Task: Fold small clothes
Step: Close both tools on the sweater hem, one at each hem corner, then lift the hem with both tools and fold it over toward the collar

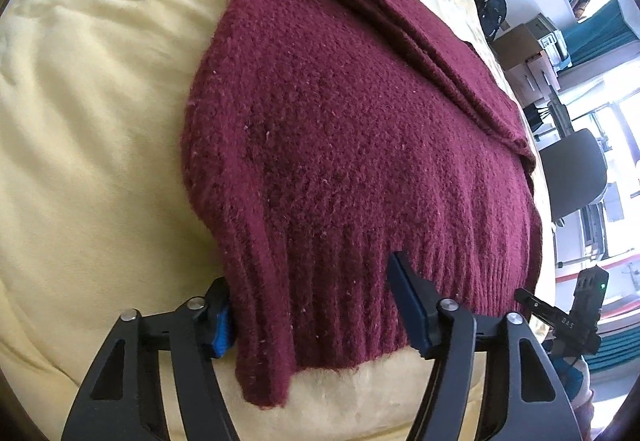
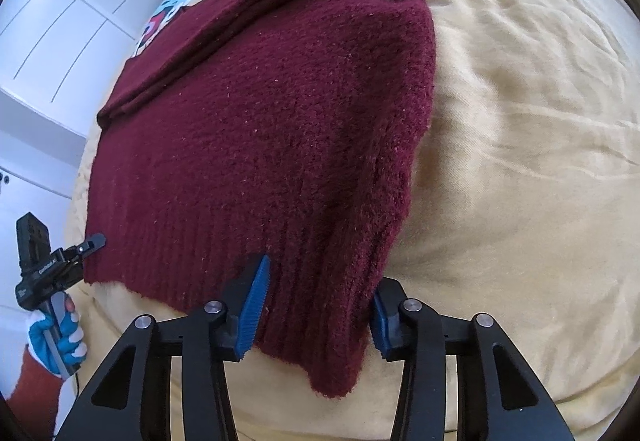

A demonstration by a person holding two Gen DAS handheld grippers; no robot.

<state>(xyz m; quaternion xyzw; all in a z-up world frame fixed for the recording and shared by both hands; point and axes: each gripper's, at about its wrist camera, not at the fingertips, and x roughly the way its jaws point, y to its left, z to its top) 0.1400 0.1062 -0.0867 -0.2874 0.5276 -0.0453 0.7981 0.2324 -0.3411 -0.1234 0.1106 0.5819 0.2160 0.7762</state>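
Both your grippers, left gripper (image 1: 316,311) and right gripper (image 2: 316,307), had fingers spread around the near ribbed hem of the maroon sweater (image 1: 352,145) on the yellow bedcover (image 1: 92,129).

Left tongs (image 1: 316,315) and right tongs (image 2: 316,311): black slotted arms, silver screws, blue ribbed pads. Left hand (image 2: 60,337): blue-white glove, rust sleeve.
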